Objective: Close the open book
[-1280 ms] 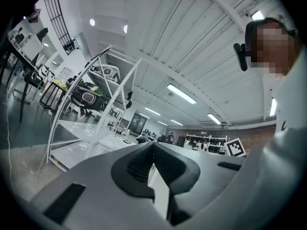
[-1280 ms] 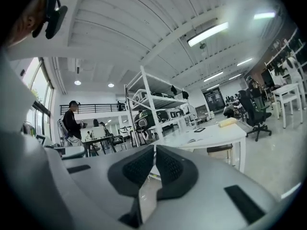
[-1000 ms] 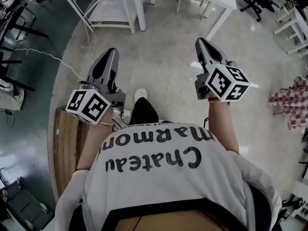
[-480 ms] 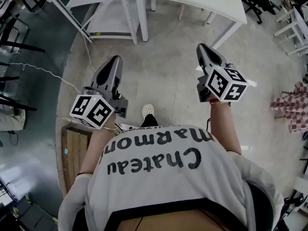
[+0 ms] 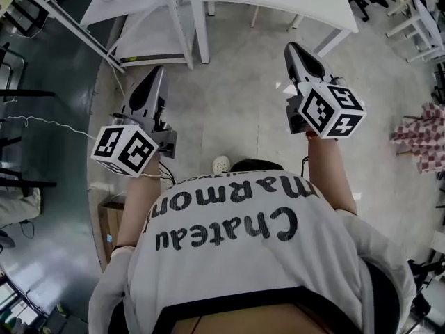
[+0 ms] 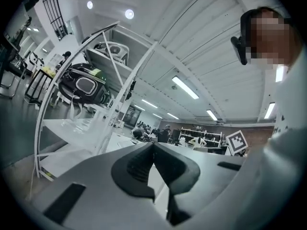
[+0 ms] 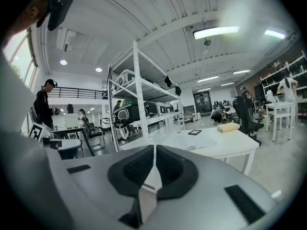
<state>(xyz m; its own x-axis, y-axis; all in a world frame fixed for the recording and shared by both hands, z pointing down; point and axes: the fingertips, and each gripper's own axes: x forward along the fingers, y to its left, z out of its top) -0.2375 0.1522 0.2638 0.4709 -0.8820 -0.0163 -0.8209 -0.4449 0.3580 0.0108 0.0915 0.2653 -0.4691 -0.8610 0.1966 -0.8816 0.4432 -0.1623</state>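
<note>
**Facing the white table, jaws closed**

Head view: left gripper and right gripper over the floor, table at 12 o'clock.
Left gripper view: jaws together, empty.
Right gripper view: jaws together, empty; open book on the table, 1 o'clock, well apart

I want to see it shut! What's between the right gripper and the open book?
Only bare floor separates the right gripper from the white table holding the open book, as the head view shows.
</note>
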